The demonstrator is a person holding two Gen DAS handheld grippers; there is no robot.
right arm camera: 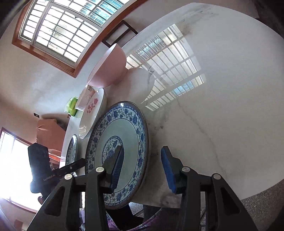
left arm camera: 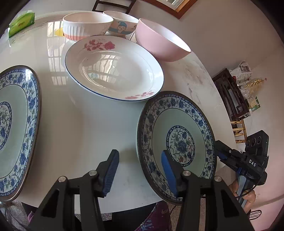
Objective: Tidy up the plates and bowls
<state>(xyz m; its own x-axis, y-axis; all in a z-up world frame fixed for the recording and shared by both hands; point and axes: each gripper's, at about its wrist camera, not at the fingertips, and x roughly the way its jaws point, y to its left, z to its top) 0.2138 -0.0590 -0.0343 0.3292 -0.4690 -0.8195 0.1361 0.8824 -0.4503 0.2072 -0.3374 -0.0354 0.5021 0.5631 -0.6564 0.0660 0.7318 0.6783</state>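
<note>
A blue-floral plate [left arm camera: 177, 142] lies at the table's near right edge; it also shows in the right wrist view [right arm camera: 124, 142]. My left gripper [left arm camera: 140, 170] is open, its right finger over this plate's left rim. My right gripper [right arm camera: 142, 168] is open and straddles the plate's rim, its left finger over the plate; it shows at the right of the left wrist view [left arm camera: 230, 154]. A second blue-floral plate [left arm camera: 16, 128] lies at the left. A white rose plate [left arm camera: 113, 69] sits mid-table. Behind stand a ribbed white bowl [left arm camera: 85, 24], a cartoon bowl [left arm camera: 122, 23] and a pink bowl [left arm camera: 159, 39].
A green tissue pack [left arm camera: 21, 23] lies at the far left of the white round table [left arm camera: 79, 124]. A dark chair [left arm camera: 111, 5] stands behind the table. A wooden rack [left arm camera: 230, 96] with bags stands on the floor to the right.
</note>
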